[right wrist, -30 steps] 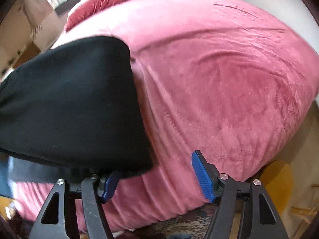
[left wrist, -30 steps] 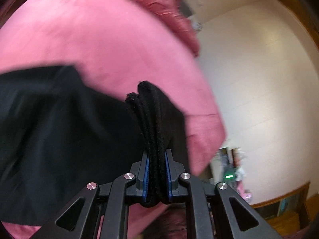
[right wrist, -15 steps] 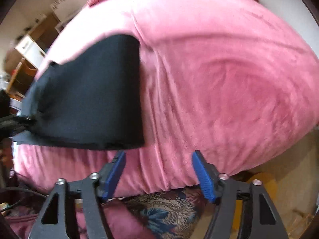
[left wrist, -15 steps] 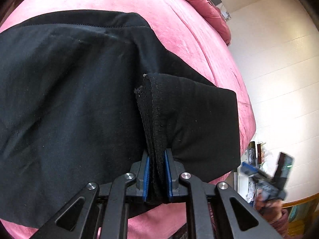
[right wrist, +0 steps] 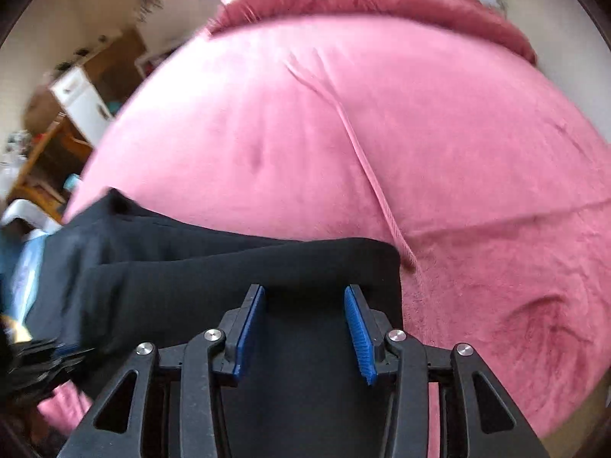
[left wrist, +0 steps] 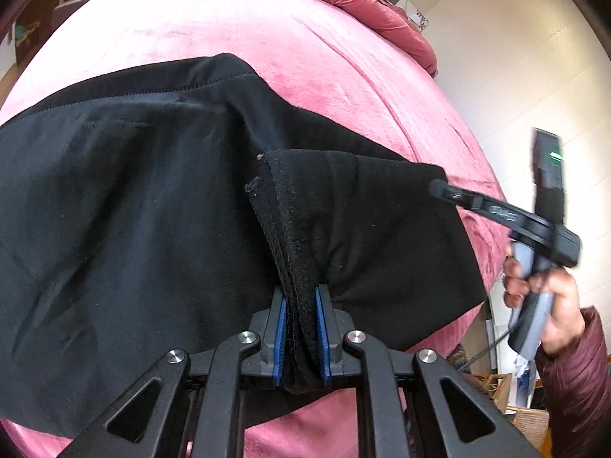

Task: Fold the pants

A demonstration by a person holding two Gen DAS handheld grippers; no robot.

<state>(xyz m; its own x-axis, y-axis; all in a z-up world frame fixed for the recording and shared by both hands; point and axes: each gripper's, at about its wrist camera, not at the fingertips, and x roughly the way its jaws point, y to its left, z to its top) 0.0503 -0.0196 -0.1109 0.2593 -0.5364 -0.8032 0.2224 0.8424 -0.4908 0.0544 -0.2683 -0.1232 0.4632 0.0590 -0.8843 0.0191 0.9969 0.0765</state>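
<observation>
We tip our left hand-held gripper point(left wrist: 299, 328) down at the bed point(left wrist: 236, 26) and clamp it tight on a bunched seam of the one pair of black pants point(left wrist: 133, 206). The pants lie spread on the pink bed. Our right hand point(left wrist: 542, 294) holds the right hand-held gripper point(right wrist: 303, 328) tilted down over the pants' edge. Its jaws are closing, apart, with cloth below them, not pinched. We count two grippers.

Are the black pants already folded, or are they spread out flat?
Partly folded. The pants lie doubled in layers on the pink bed cover, and the left gripper clamps a bunched stack of edges.
</observation>
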